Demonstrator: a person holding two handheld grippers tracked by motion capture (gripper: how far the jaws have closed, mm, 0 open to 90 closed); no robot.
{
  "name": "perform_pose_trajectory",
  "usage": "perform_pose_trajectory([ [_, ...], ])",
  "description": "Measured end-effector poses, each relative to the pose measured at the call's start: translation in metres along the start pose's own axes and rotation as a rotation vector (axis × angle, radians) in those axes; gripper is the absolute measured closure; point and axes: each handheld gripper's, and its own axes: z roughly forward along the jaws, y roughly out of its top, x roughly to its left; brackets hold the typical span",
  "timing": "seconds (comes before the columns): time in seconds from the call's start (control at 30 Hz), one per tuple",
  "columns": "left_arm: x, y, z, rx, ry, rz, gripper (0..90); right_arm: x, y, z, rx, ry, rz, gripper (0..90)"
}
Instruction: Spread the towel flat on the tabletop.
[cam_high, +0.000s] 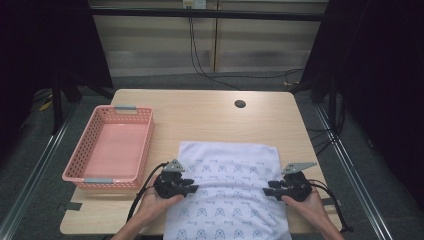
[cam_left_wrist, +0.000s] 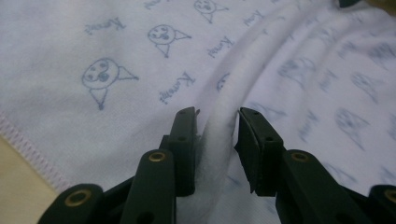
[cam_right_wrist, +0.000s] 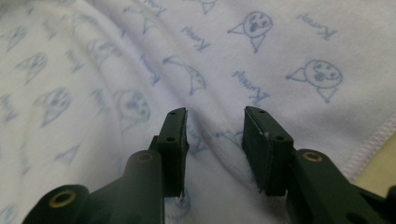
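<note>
A white towel (cam_high: 227, 192) with blue cat-face prints lies flat on the wooden table (cam_high: 200, 117), its near edge hanging over the front. My left gripper (cam_high: 192, 187) is at the towel's left edge. In the left gripper view its jaws hold a raised fold of the towel (cam_left_wrist: 217, 135) between them. My right gripper (cam_high: 267, 191) is at the towel's right edge. In the right gripper view its jaws stand a little apart over a low ridge of the towel (cam_right_wrist: 215, 154), without squeezing it. A crease runs across the cloth between the two grippers.
A pink perforated basket (cam_high: 85, 150) with nothing in it stands on the left of the table. A round cable hole (cam_high: 240, 104) sits near the far edge. Black cables run over the floor behind the table. The towel's stitched hem (cam_right_wrist: 369, 149) lies near the right jaw.
</note>
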Motion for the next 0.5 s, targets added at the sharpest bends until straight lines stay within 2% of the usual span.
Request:
perform_pose_trajectory([
  [0.03, -0.003, -0.003, -0.002, 0.004, -0.013, -0.017, 67.4, 0.004, -0.004, -0.004, 0.017, 0.007, 0.000, 61.5],
  [0.07, -0.008, -0.005, -0.004, 0.025, -0.043, -0.034, 67.4, 0.008, -0.007, -0.007, 0.027, 0.027, 0.003, 61.4],
  [0.1, -0.012, -0.007, -0.005, 0.031, -0.038, -0.032, 68.7, 0.013, -0.011, -0.010, 0.045, 0.052, 0.010, 61.4],
  [0.13, -0.016, -0.009, -0.007, 0.040, -0.037, -0.027, 69.6, 0.016, -0.014, -0.012, 0.046, 0.059, 0.009, 61.3],
  [0.17, -0.018, -0.010, -0.008, 0.048, -0.054, -0.027, 69.6, 0.019, -0.015, -0.013, 0.062, 0.065, 0.006, 61.3],
  [0.2, -0.018, -0.009, -0.009, 0.060, -0.055, -0.036, 68.9, 0.020, -0.015, -0.014, 0.062, 0.062, 0.001, 60.7],
  [0.23, -0.017, -0.007, -0.010, 0.059, -0.066, -0.041, 67.6, 0.020, -0.015, -0.014, 0.050, 0.052, 0.003, 59.8],
  [0.27, -0.015, -0.004, -0.011, 0.043, -0.055, -0.038, 66.1, 0.019, -0.013, -0.015, 0.028, 0.043, -0.002, 59.5],
  [0.3, -0.011, 0.000, -0.013, 0.027, -0.039, -0.041, 65.4, 0.015, -0.010, -0.017, -0.011, 0.022, -0.002, 59.3],
  [0.37, 0.001, 0.010, -0.017, -0.017, -0.003, -0.060, 65.0, 0.002, 0.001, -0.020, -0.096, -0.005, 0.027, 59.5],
  [0.4, 0.008, 0.016, -0.018, -0.029, 0.024, -0.068, 64.9, -0.006, 0.007, -0.021, -0.126, -0.037, 0.028, 59.6],
  [0.43, 0.013, 0.020, -0.019, -0.053, 0.040, -0.113, 64.8, -0.013, 0.013, -0.021, -0.136, -0.065, 0.026, 59.3],
  [0.47, 0.018, 0.025, -0.019, -0.069, 0.038, -0.129, 64.7, -0.022, 0.019, -0.018, -0.141, -0.086, 0.026, 58.7],
  [0.5, 0.021, 0.029, -0.019, -0.079, 0.051, -0.123, 64.7, -0.030, 0.024, -0.015, -0.153, -0.113, 0.030, 57.5],
])
